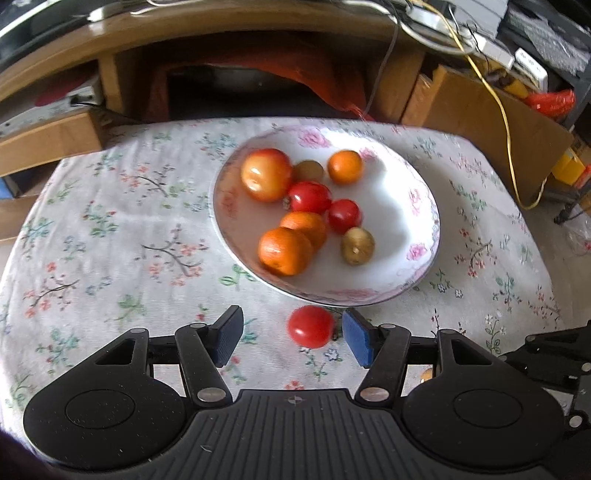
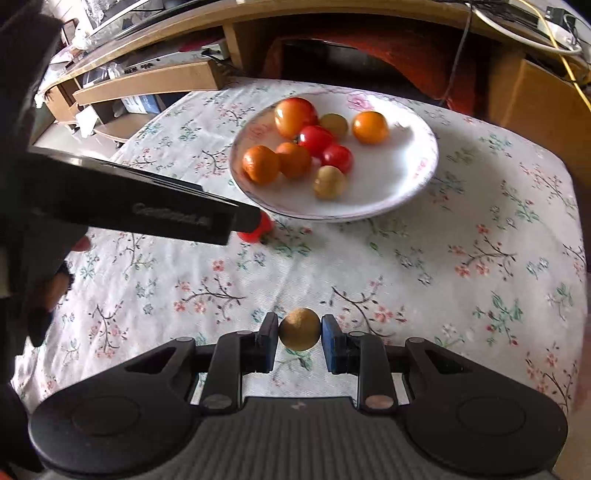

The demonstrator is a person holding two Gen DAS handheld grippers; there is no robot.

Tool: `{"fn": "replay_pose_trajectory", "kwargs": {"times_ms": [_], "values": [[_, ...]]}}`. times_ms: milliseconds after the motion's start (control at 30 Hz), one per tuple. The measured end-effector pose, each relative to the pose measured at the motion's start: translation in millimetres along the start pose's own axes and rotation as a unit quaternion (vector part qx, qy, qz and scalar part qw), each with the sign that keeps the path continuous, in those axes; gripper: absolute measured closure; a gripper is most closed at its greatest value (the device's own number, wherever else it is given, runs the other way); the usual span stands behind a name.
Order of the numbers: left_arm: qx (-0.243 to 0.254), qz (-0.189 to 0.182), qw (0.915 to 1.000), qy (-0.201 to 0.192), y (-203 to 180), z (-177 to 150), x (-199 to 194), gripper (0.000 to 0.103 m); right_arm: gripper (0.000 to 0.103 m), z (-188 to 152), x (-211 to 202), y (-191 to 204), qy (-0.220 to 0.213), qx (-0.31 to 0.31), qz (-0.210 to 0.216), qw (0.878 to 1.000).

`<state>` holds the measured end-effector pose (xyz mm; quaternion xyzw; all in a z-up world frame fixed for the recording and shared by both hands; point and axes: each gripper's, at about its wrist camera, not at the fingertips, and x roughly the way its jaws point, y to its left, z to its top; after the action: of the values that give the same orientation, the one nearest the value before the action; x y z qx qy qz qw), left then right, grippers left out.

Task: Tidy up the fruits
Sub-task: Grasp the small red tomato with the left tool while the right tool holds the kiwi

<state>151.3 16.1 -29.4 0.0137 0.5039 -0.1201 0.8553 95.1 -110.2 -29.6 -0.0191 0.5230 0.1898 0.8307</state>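
A white floral plate [image 1: 417, 192] [image 2: 399, 177] on the flowered tablecloth holds several fruits: oranges, red tomatoes, an apple and small brown fruits. My left gripper [image 1: 293, 338] is open around a loose red tomato [image 1: 311, 326] lying on the cloth just in front of the plate; the tomato is close to the right pad. In the right wrist view that tomato [image 2: 258, 230] is half hidden behind the left gripper's body. My right gripper [image 2: 300, 341] is shut on a small brown fruit [image 2: 299, 328] near the table's front.
A wooden desk [image 1: 229, 33] with shelves and an orange cloth stands behind the table. A cardboard box [image 1: 480, 110] with a yellow cable stands at the back right. The table's right edge [image 2: 576, 206] is close.
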Motion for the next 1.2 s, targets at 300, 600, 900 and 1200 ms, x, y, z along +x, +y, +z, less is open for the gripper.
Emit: {"fn": "replay_pose_trajectory", "kwargs": {"times_ms": [300, 600, 900, 1200], "values": [[0.017, 0.001, 0.9999, -0.002, -16, -1, 16, 0.053, 0.077, -3, 0, -17, 0.003, 0.016, 0.001, 1.0], [0.021, 0.0, 0.9998, -0.001, -18, -6, 12, 0.058, 0.077, 0, 1, -18, 0.001, 0.013, -0.005, 1.0], [0.028, -0.014, 0.9995, 0.01, -19, -21, -5, 0.062, 0.077, -1, 0, -16, -0.004, 0.0, -0.025, 1.0], [0.033, -0.014, 0.9993, 0.014, -26, -32, -7, 0.056, 0.077, -3, 2, -16, -0.002, -0.007, -0.024, 1.0]]}}
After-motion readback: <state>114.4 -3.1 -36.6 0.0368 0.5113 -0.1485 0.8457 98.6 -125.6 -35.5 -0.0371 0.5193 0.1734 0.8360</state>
